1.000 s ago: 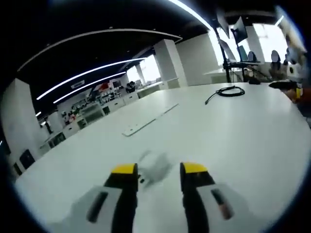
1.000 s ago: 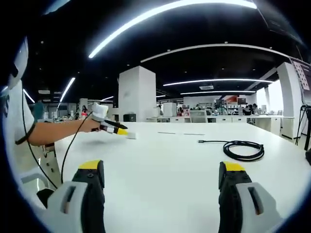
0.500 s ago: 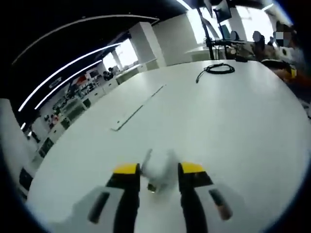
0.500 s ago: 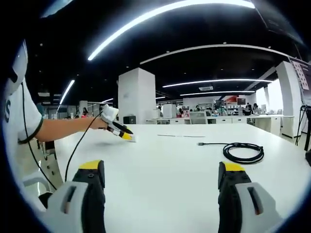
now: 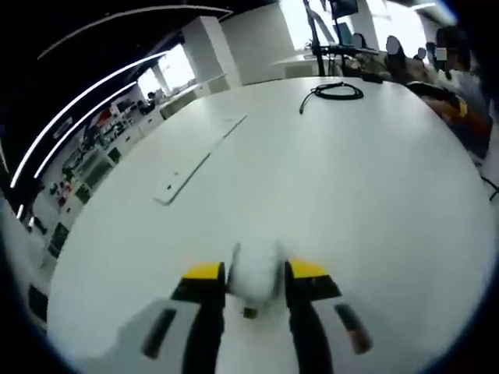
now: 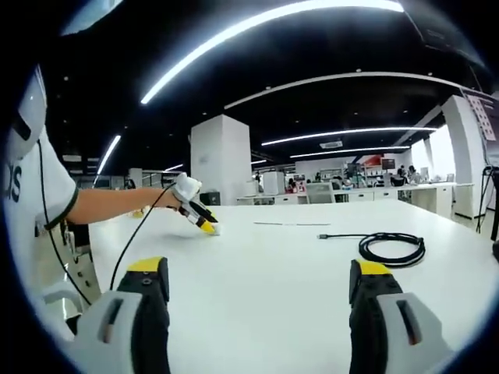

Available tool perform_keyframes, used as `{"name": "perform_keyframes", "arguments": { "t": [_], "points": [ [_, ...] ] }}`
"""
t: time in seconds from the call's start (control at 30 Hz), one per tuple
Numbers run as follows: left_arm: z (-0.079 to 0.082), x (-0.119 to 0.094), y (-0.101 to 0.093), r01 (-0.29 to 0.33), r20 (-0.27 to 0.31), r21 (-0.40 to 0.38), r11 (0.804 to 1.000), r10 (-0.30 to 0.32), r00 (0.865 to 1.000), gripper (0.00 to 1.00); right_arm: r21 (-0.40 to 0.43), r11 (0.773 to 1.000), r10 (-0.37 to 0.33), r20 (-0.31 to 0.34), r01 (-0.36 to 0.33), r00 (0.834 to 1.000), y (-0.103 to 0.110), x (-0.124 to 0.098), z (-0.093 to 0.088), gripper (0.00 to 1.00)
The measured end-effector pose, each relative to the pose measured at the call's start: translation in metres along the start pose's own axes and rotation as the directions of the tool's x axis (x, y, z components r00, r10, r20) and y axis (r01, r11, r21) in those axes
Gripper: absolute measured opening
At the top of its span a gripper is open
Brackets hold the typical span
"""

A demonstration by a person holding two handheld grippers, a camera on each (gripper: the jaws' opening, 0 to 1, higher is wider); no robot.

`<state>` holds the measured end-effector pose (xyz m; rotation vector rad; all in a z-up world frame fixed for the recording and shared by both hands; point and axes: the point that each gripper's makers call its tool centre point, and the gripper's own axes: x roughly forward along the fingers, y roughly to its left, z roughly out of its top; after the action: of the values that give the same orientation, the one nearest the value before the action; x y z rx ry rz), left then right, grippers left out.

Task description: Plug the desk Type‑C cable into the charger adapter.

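White charger adapter [image 5: 256, 274] between left hand-held gripper [image 5: 255, 270] jaws, cable [image 5: 334, 90] well apart.

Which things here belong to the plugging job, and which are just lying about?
Part of the job:
- white charger between the left hand-held gripper jaws
- coiled black cable on the white table
- right hand-held gripper, open, holding nothing

Lying about:
- flat strip set in the tabletop
- black stand past the table's far edge
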<state>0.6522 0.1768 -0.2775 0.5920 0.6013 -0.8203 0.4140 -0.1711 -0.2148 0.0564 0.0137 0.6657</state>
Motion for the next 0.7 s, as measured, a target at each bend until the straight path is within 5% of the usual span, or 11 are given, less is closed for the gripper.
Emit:
{"name": "perform_keyframes", "arguments": {
  "t": [0.4, 0.7],
  "points": [
    [-0.01, 0.01, 0.017, 0.126, -0.107, -0.04, 0.991, -0.13, 0.986, 0.27, 0.023, 0.999, -0.03, 0.001, 0.03, 1.0, -0.01, -0.009, -0.001, 0.96],
    [-0.013, 0.011, 0.03, 0.106, -0.072, -0.115, 0.988, -0.115, 0.991, 0.26, 0.026, 0.999, -0.024, 0.002, 0.024, 1.0, -0.009, -0.009, -0.001, 0.96]
  ]
}}
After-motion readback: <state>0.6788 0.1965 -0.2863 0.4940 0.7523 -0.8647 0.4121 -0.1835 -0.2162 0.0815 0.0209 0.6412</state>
